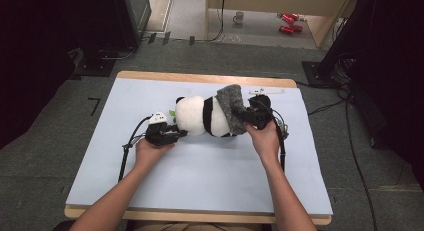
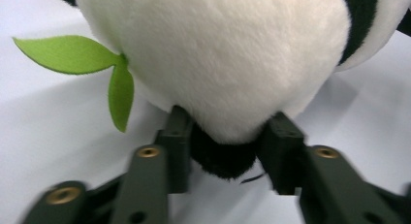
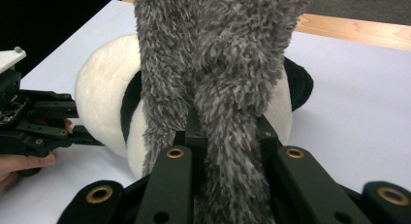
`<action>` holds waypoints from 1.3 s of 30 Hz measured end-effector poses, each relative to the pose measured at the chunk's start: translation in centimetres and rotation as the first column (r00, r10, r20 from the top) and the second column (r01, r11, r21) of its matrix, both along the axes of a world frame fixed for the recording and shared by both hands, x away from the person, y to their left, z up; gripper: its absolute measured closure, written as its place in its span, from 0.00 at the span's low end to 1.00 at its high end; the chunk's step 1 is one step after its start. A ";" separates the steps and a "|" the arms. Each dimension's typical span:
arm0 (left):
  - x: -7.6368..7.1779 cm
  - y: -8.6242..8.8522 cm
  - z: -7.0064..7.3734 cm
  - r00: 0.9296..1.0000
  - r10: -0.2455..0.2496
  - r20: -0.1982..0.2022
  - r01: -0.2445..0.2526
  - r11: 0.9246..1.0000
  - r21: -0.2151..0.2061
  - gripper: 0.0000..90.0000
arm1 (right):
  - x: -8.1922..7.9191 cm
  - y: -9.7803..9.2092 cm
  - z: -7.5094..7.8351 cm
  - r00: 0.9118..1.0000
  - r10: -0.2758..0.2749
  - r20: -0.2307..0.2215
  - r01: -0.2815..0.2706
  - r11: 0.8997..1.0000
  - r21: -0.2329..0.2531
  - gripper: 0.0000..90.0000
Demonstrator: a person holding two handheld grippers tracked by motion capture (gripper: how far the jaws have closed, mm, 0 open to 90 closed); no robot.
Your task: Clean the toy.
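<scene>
A black-and-white plush panda [image 1: 202,116] lies on its side in the middle of the pale blue table top [image 1: 200,176]. A grey fuzzy cloth [image 1: 231,107] wraps its lower end. My left gripper [image 1: 176,134] is at the panda's head end, shut on a black ear [image 2: 223,158] of the panda [image 2: 218,59]; a green felt leaf [image 2: 82,59] sticks out beside it. My right gripper [image 1: 248,116] is at the other end, shut on a fold of the grey cloth [image 3: 228,112], which drapes over the panda [image 3: 102,103]. The left gripper [image 3: 94,141] also appears far left in the right gripper view.
The table [image 1: 210,79] has a wooden rim along its far and near edges. A small white part [image 1: 266,91] lies near the far edge. Cables trail from both grippers. On the floor beyond are a mug [image 1: 239,17] and red cans [image 1: 289,22]; dark equipment stands on both sides.
</scene>
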State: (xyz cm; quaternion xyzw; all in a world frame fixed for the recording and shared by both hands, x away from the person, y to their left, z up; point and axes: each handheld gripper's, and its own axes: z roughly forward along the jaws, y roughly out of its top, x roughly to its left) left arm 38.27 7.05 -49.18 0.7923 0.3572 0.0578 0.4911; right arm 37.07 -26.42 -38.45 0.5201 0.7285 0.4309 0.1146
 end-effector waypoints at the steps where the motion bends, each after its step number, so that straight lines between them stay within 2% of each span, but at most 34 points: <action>1: 0.0 0.0 0.2 1.000 -0.005 -0.014 0.005 1.000 -0.008 0.77 | -0.1 0.0 0.1 1.000 -0.001 0.002 0.001 1.000 -0.001 0.85; 6: -0.3 0.4 0.8 0.998 -0.048 -0.037 0.047 0.998 -0.038 0.83 | -0.7 0.3 1.6 1.000 0.003 0.002 -0.003 1.000 0.019 0.86; 10: -1.2 0.6 1.7 0.996 -0.074 -0.047 0.072 0.996 -0.048 0.84 | -1.7 2.1 3.1 0.998 0.053 0.030 -0.054 0.998 0.015 0.86; 13: -2.1 0.7 2.1 0.994 -0.096 -0.060 0.092 0.994 -0.067 0.85 | -2.3 3.9 3.6 0.994 0.104 0.030 -0.104 0.994 0.018 0.86; 20: -3.8 0.0 2.7 0.994 -0.096 -0.047 0.091 0.992 -0.091 0.84 | -3.2 8.2 2.5 0.978 0.207 -0.013 -0.207 0.978 0.021 0.86; 23: -3.9 -0.2 2.7 0.996 -0.073 -0.042 0.068 0.991 -0.117 0.84 | -3.3 9.5 1.7 0.972 0.232 -0.029 -0.231 0.973 0.016 0.86; 25: -3.9 -0.4 2.7 0.998 -0.064 -0.031 0.060 0.991 -0.116 0.84 | -3.3 10.0 1.0 0.971 0.234 -0.045 -0.232 0.972 0.031 0.86; 28: -4.1 -0.7 2.7 0.998 -0.059 -0.021 0.058 0.996 -0.069 0.84 | -3.2 10.4 -0.2 0.971 0.233 -0.047 -0.232 0.972 0.031 0.85; 31: -4.0 -0.8 2.5 0.998 -0.054 -0.035 0.051 0.997 -0.063 0.83 | -2.9 10.1 -0.9 0.974 0.223 -0.033 -0.223 0.975 0.010 0.85; 35: -3.7 -0.7 2.2 0.998 -0.037 -0.050 0.035 0.999 -0.039 0.84 | -2.5 9.0 -1.4 0.981 0.188 -0.043 -0.189 0.982 -0.019 0.84; 39: -3.1 -0.1 1.9 0.996 -0.053 -0.064 0.050 0.997 -0.051 0.84 | -2.0 7.5 -1.7 0.988 0.143 -0.053 -0.146 0.987 -0.067 0.86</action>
